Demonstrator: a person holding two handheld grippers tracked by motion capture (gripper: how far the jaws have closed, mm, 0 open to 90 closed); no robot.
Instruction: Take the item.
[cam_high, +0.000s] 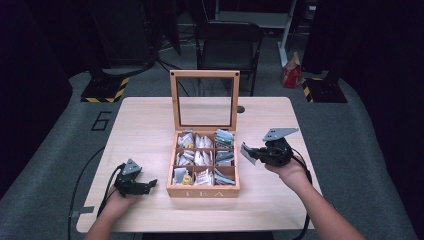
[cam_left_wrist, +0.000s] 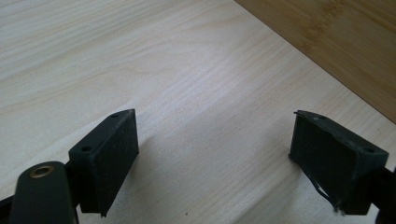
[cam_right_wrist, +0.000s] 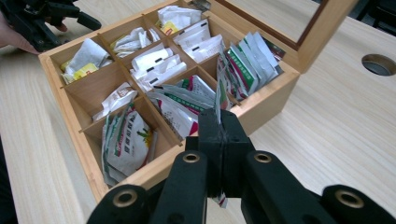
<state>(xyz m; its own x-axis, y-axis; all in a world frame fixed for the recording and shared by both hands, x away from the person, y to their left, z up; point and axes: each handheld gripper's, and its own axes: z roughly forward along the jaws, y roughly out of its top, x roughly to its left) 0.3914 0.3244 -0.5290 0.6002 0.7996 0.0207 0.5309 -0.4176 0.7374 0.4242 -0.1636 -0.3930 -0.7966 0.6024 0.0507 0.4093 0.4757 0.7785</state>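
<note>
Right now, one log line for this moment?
left gripper: open, on table | right gripper: shut on tea packet, right of tea box | lid: open

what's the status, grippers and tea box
Left gripper open, empty, low over the table left of the tea box. Right gripper shut on a tea packet, right of the box. Lid up, nothing in the way.

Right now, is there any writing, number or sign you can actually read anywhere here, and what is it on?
"TEA" on the front wall of the wooden tea box.
"6" marked on the grey floor left of the table.
Yellow and black hazard stripes, no words, on the floor plate behind the table.
Print on the tea sachets in the box: too small and blurred to read.
</note>
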